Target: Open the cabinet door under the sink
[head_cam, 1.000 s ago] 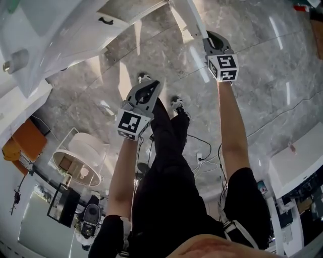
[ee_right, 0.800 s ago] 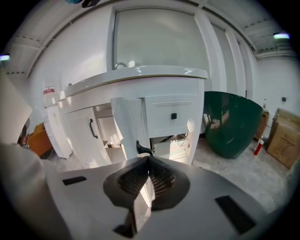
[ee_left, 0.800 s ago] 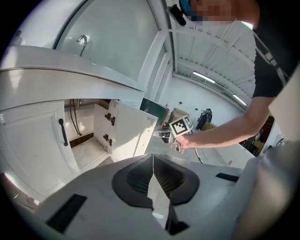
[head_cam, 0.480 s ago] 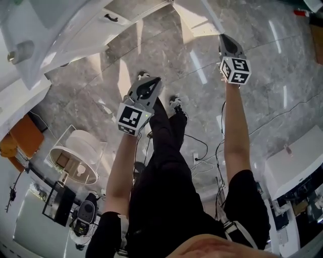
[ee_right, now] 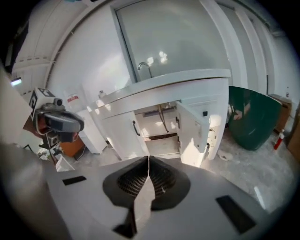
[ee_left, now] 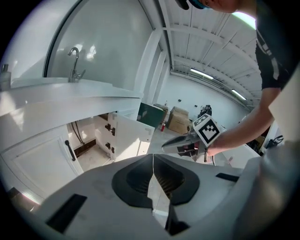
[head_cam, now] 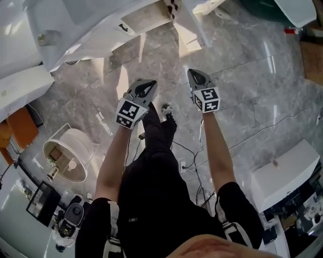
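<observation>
Right tool [head_cam: 195,74] pulled back from cabinet door [ee_right: 192,131]; jaws together, empty.

In the head view the top edge cuts off the sink cabinet [head_cam: 101,30] and the far end of its open door [head_cam: 197,25], and the green bin [head_cam: 262,10] at far right shows only as a slice. The person's legs [head_cam: 156,166] cover part of the cables [head_cam: 194,161] on the floor. In the right gripper view the left gripper [ee_right: 79,124] is blurred near the left edge, the open door hides the right side of the cabinet's inside, and a small red thing [ee_right: 280,138] beside the bin is too small to name
</observation>
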Tool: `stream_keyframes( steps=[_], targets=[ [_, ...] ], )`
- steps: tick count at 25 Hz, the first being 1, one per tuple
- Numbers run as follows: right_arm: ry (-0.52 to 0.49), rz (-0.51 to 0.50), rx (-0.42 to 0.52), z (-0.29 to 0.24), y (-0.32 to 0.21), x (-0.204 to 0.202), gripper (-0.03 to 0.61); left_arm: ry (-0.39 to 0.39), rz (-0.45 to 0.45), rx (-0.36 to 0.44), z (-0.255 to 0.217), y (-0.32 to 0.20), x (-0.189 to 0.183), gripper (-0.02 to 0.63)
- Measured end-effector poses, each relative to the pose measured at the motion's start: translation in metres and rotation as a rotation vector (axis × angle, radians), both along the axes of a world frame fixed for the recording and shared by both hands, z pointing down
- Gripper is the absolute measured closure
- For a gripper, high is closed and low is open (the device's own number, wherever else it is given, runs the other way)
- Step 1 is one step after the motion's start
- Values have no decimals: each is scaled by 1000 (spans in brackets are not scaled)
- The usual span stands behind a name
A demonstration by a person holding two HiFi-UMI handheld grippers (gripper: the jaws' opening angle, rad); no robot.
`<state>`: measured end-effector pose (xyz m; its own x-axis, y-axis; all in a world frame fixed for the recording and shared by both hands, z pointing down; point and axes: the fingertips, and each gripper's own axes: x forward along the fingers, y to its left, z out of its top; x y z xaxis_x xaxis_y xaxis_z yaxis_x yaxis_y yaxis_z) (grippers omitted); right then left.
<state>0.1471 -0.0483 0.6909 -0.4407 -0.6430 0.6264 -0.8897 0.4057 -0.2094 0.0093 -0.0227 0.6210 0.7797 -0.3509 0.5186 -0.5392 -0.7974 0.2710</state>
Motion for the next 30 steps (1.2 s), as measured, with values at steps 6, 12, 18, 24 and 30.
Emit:
stream_keyframes(
  steps=[6,12,18,24,30],
  targets=[
    [-73,-60,-45,-48,39,-63,518,27,-18,53,-54,2,4,597],
    [14,-192,-69,-84,101,-87,517,2,64,69,-105,41,7,597],
    [132,-315,-82,-109,153,-70,517,16,58,71,-144,76,0,597],
    [131,-328,23,-178,152,-61,517,39,-14,108,-172,85,-17,597],
    [66,-319,129,-235,139,-88,517,47,-80,150,-196,89,-36,597]
  ],
)
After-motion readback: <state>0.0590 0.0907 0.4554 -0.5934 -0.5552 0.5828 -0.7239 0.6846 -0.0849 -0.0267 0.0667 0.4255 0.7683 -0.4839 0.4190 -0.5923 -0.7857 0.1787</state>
